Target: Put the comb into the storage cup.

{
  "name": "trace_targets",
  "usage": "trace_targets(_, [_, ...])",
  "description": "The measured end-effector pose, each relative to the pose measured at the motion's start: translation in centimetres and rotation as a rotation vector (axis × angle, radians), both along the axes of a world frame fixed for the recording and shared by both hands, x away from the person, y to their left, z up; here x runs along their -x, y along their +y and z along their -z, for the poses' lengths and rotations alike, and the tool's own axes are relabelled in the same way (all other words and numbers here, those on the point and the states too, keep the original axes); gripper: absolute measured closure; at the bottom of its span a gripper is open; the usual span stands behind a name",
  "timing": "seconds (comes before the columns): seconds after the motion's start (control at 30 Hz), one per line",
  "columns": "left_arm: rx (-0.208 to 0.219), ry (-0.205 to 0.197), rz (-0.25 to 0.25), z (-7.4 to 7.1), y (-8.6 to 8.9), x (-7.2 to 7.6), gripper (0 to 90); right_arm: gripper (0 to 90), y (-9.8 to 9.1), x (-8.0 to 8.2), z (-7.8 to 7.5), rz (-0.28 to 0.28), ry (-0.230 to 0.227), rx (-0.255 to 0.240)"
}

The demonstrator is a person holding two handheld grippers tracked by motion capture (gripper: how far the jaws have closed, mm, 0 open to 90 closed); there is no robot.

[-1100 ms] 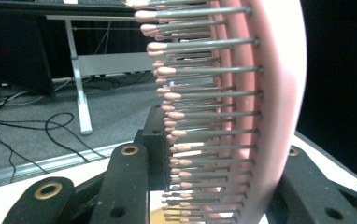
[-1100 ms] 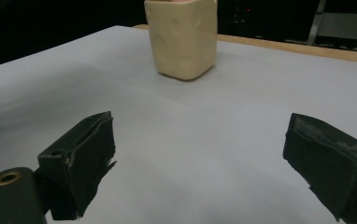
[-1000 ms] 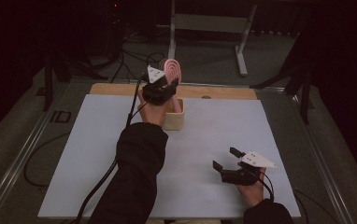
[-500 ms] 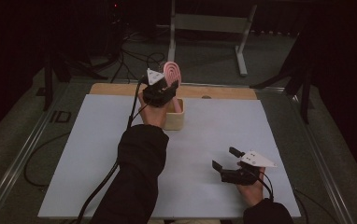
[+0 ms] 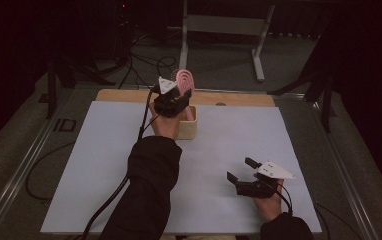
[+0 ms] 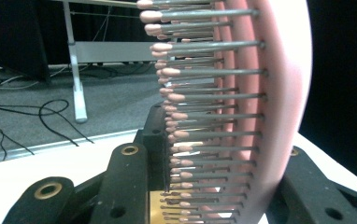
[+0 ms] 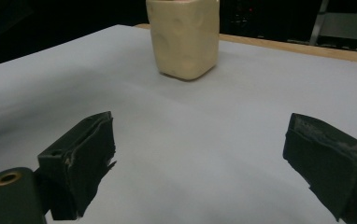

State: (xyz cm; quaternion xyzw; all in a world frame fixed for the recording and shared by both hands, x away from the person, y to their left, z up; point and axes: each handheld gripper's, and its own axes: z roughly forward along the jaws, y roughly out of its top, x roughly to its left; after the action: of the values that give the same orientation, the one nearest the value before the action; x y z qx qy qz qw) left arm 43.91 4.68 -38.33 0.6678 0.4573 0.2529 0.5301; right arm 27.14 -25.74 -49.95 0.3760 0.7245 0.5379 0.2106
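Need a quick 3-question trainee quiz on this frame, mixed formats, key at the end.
1. True or false: the left gripper is shut on the pink hairbrush.
2. Multiple choice: where does the cream holder cup stand relative to the left gripper in the high view? A) at the table's near right corner B) directly under and beside it C) on the floor
3. Fill in: the right gripper rests on the white table sheet with its jaws ____ and nothing between them.

Key: 1 true; 2 B; 3 open.
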Motion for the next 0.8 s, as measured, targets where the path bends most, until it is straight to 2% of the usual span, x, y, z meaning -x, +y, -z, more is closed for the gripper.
trace_targets(0.6, [-0.016, 0.025, 0.013, 0.9, -0.4, 0.0, 64.3, 8.8, 0.1, 0.0, 0.0, 0.000, 0.003, 0.005])
trace_targets(0.8, [-0.010, 0.035, 0.013, 1.2, -0.4, 0.0, 64.1, 8.8, 0.1, 0.0, 0.0, -0.001, 0.003, 0.004])
